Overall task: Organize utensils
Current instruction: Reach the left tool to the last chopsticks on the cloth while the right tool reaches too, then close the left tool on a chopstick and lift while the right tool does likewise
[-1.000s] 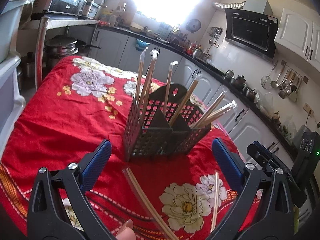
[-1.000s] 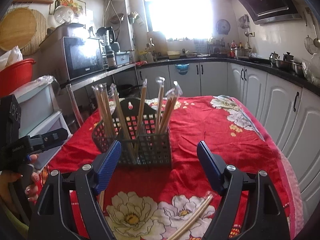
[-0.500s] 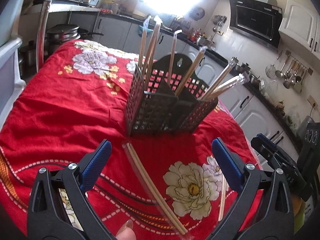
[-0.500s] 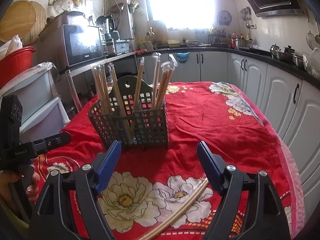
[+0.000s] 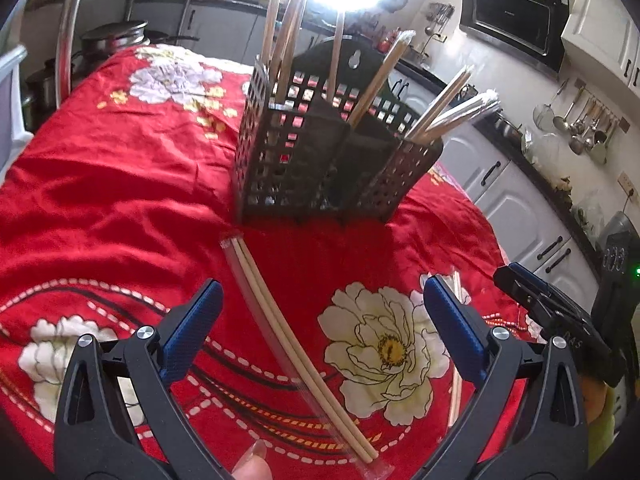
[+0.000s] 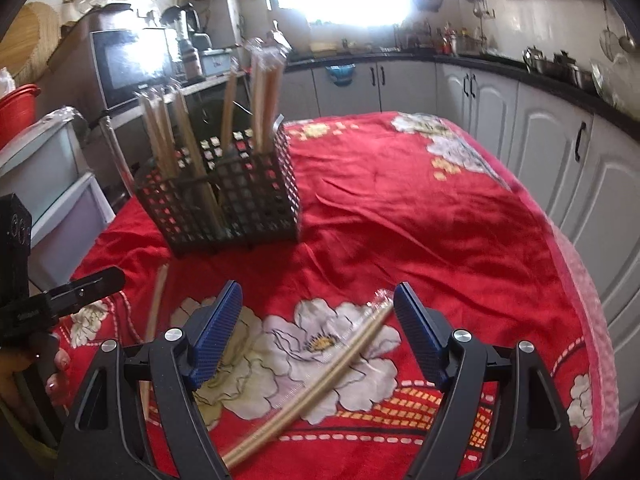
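Over the last second both cameras had dipped toward the cloth: the black slotted caddy [image 5: 320, 152] had slid up toward twelve o'clock in each view, and the loose wrapped chopsticks had come in between the fingers. That read as both hands closing in for a pick-up, with the caddy already well stocked and only the stray pairs left to collect.

The left hand-held gripper [image 5: 320, 320] hung released, its blue pads spread wide and touching nothing. Between them lay a sleeved chopstick pair [image 5: 296, 340] on the red flowered tablecloth [image 5: 100, 184]. Its long axis ran from about eleven o'clock, where one end stopped just short of the caddy's foot, down to about five o'clock near the bottom edge. Which end was the tip could not be told.

The right hand-held gripper [image 6: 318, 320] was likewise spread open and empty. A second sleeved pair [image 6: 320, 372] lay beneath it, its axis running from one o'clock, where the crinkled wrapper end sat just beside the right-hand pad, down to seven o'clock. This view was blurred, so finer detail was lost. The first pair [image 6: 154, 320] showed at nine o'clock, lying almost straight up and down the frame.

In the caddy the stored pairs stood upright or leaning, wrapper ends up.
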`<action>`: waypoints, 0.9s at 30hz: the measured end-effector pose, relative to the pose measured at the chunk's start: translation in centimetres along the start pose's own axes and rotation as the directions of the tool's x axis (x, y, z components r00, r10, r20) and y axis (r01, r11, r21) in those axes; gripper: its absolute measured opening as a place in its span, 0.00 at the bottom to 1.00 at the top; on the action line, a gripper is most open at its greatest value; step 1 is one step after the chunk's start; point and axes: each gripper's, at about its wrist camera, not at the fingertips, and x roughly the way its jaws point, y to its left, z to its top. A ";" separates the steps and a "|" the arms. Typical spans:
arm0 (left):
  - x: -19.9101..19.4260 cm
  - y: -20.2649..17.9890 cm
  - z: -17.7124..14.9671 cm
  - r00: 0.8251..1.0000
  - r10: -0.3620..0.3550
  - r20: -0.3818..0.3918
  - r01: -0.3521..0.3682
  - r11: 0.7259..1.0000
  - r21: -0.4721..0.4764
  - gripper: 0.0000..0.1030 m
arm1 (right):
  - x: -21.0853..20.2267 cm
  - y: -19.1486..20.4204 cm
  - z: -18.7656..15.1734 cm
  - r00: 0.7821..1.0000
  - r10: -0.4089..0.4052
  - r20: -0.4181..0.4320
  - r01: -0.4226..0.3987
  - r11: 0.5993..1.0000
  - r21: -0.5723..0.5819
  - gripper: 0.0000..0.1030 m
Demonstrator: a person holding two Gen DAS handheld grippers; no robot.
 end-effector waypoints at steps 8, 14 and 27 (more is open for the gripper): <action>1.9 1.3 -0.4 0.998 0.016 -0.055 -0.018 0.999 -0.048 0.90 | 1.8 -0.8 -0.7 0.997 0.007 -0.071 -0.006 1.000 0.018 0.73; 3.9 2.2 -0.2 0.994 -0.008 -0.106 -0.003 0.995 -0.101 0.78 | 3.6 -1.7 -1.1 0.990 0.009 -0.139 -0.001 0.998 0.058 0.73; 6.7 2.7 2.0 0.990 0.019 -0.139 -0.036 0.993 -0.114 0.77 | 7.8 -3.5 -0.4 0.972 0.025 -0.233 0.013 0.987 0.158 0.65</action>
